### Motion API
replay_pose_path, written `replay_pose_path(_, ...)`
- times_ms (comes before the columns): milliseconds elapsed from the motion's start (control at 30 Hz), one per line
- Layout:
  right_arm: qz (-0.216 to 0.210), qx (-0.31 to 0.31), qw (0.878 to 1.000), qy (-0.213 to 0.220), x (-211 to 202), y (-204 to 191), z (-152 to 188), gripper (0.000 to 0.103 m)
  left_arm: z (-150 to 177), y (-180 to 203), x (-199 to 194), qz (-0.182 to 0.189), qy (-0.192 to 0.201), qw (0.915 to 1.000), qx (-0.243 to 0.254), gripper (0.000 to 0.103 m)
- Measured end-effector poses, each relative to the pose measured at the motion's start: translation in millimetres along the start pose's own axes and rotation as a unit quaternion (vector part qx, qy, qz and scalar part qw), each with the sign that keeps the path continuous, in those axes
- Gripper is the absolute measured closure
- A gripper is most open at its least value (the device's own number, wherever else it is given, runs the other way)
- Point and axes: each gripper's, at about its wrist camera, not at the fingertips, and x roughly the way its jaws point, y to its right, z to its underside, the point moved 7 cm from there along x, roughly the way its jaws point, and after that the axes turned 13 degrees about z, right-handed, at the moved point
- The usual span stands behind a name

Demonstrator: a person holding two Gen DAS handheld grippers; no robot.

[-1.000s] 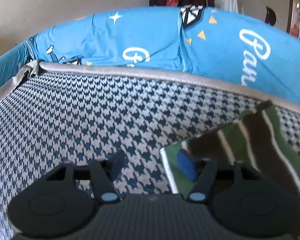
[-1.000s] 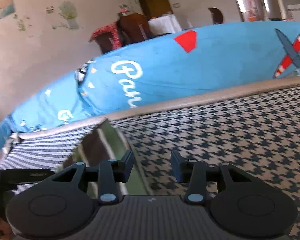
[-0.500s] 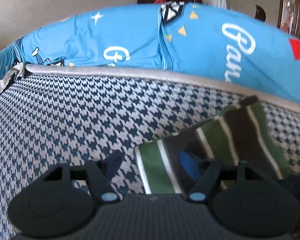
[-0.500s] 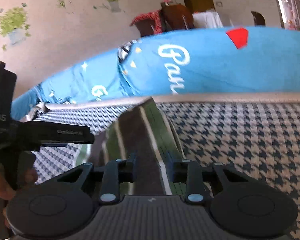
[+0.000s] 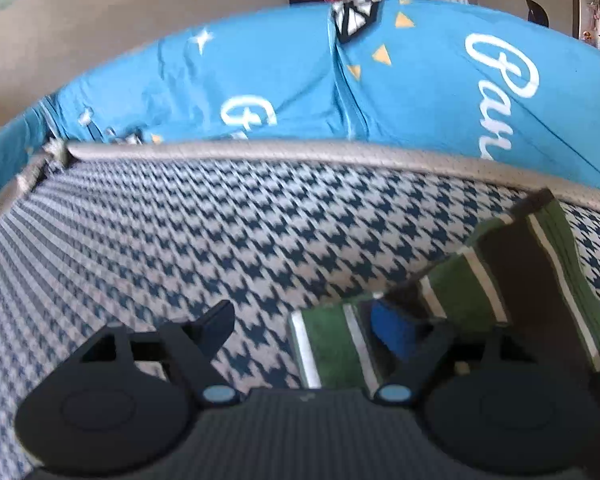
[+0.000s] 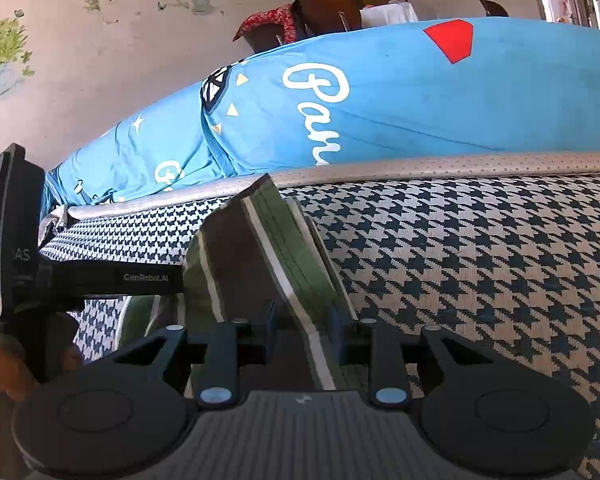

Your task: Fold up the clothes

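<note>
Jaws of the right gripper (image 6: pixel 302 330) are closing around the near end of a green, brown and white striped garment (image 6: pixel 256 264), with the fabric raised between the two pads; whether it is yet firmly pinched cannot be told. Jaws of the left gripper (image 5: pixel 308 324) are spread wide and opening, the blue pad of the right-hand finger lying over the striped garment (image 5: pixel 512 280) while the left-hand finger hangs above the bare houndstooth mattress (image 5: pixel 180 248). The garment is laid as a narrow band on the mattress, running from the near side toward the grey piped edge (image 6: pixel 440 164), beyond which a blue printed bedcover (image 6: pixel 420 96) is bunched. A single layer may be caught instead of the whole thickness if the right pads close too near the hem, and the fold would then open when lifted. With the left side let go, the band may be dragged askew across the rough weave, so that the edges no longer match. A pull toward the far side could carry the end over the piped edge.
</note>
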Motion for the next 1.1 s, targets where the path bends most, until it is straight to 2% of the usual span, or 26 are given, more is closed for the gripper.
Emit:
replay_pose_path(100,-0.005,0.007,1.0,-0.003,-6.4,0.6,-4.0,0.075,-8.3,3.0,-12.0,0.012,0.018,0.9997,-0.011,0.024)
replay_pose_path(233,-0.015,0.013,1.0,-0.001,-19.5,0.4,-10.8,0.072,-10.7,14.5,-27.3,0.068,0.019,0.9971,-0.03,0.023)
replay_pose_path(333,-0.017,0.013,1.0,-0.006,-26.9,2.0,-13.3,0.071,-1.2,30.2,-32.4,0.102,0.004,0.9946,-0.015,0.022)
replay_pose_path(500,-0.002,0.006,0.999,-0.034,-31.3,7.5,-6.4,0.069,22.3,46.4,-30.0,0.129,-0.025,0.9913,-0.005,0.022)
replay_pose_path(600,0.011,0.0,0.999,-0.045,-33.8,11.2,-0.1,0.069,32.5,55.1,-24.2,0.12,-0.03,0.9921,0.022,0.021)
replay_pose_path(667,0.013,-0.008,0.999,-0.048,-32.8,11.2,4.1,0.068,35.8,58.8,-20.9,0.107,-0.026,0.9931,0.04,0.014)
replay_pose_path(767,0.018,-0.013,0.998,-0.058,-24.7,11.4,8.2,0.067,37.0,59.4,-18.5,0.101,-0.023,0.9936,0.045,0.011)
replay_pose_path(900,0.032,-0.004,0.996,-0.088,-9.4,14.5,16.3,0.063,34.9,56.2,-20.3,0.103,-0.025,0.9937,0.036,0.012)
replay_pose_path(1100,0.034,0.01,0.995,-0.092,-14.7,16.9,14.5,0.063,35.7,54.1,-35.2,0.106,-0.036,0.9922,0.056,0.012)
